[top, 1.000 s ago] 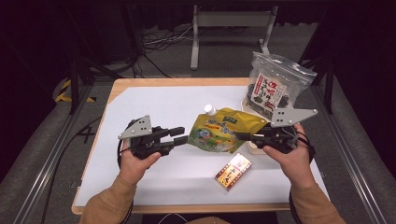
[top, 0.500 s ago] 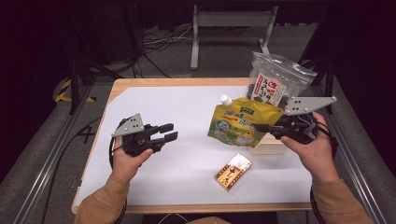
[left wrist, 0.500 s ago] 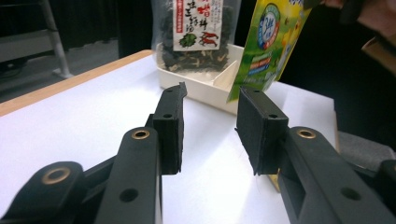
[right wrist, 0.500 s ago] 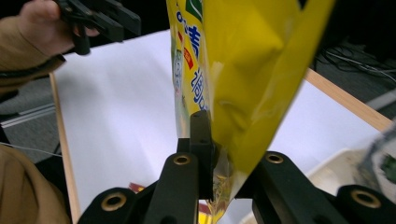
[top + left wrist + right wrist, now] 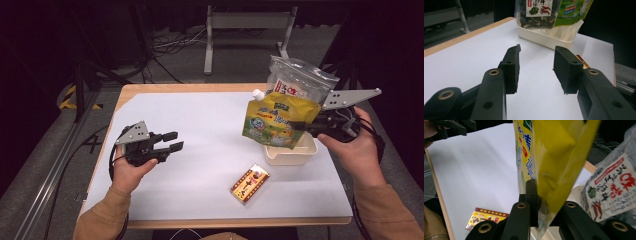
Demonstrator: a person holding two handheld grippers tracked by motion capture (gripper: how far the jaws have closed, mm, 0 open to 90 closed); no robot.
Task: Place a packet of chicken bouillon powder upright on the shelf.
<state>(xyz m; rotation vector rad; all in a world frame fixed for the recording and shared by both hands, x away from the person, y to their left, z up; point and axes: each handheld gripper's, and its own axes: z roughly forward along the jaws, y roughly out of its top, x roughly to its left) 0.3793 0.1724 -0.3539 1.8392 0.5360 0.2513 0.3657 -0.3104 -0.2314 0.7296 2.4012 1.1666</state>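
Note:
A yellow-green spouted pouch [image 5: 274, 120] hangs upright over the white bin [image 5: 306, 153] at the table's right, my right gripper [image 5: 304, 125] shut on its edge. In the right gripper view the pouch [image 5: 549, 157] rises from between the jaws. A clear bag of dark dried food with a red-and-white label [image 5: 300, 82] stands in the bin behind it. My left gripper [image 5: 172, 141] hovers open over the table's left part, nothing between its fingers [image 5: 511, 67]. Ahead of it are the bin [image 5: 549, 37] and the labelled bag [image 5: 537, 12].
A small red-and-yellow box [image 5: 250, 183] lies flat on the white table [image 5: 200, 125] in front of the bin; the same box [image 5: 487, 218] lies left of the jaws in the right gripper view. Metal stand legs [image 5: 245, 22] and cables sit on the floor beyond the table.
My right gripper has lifted the pouch off the table and carried it right and up, over the bin. My left gripper let go of it and drew back to the left, open.

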